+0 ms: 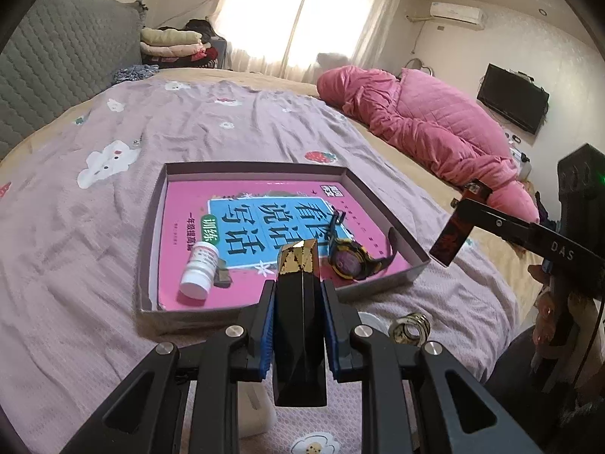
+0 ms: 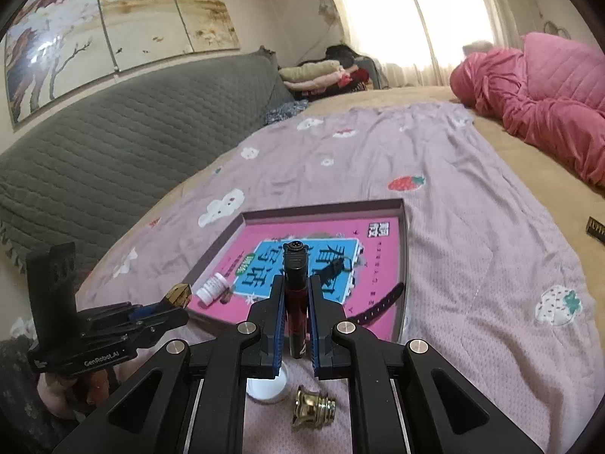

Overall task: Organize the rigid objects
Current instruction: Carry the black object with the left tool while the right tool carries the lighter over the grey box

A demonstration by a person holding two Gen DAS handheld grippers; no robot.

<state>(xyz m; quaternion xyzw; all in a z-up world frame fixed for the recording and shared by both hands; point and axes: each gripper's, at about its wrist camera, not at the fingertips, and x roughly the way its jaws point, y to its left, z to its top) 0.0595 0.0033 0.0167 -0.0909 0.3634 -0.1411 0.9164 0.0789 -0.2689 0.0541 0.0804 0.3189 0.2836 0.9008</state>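
Note:
My left gripper point(image 1: 298, 291) is shut on a black faceted bottle with a gold top point(image 1: 298, 325), held above the near edge of a shallow cardboard tray point(image 1: 151, 234). In the tray lie a pink book point(image 1: 181, 208), a white pill bottle point(image 1: 200, 270) and a yellow-and-black watch point(image 1: 351, 263). My right gripper point(image 2: 296, 287) is shut on a dark red and black lighter point(image 2: 295, 314), raised over the tray's near side point(image 2: 404, 265). On the bedspread below it rest a gold knob point(image 2: 314, 410) and a white round cap point(image 2: 266, 387).
The tray sits on a lilac bedspread point(image 1: 75, 265) with cloud and strawberry prints. A pink quilt point(image 1: 427, 125) is heaped at the far right. A grey padded headboard point(image 2: 113, 143) runs along the left. A small dark object point(image 2: 596, 229) lies at the bed's right edge.

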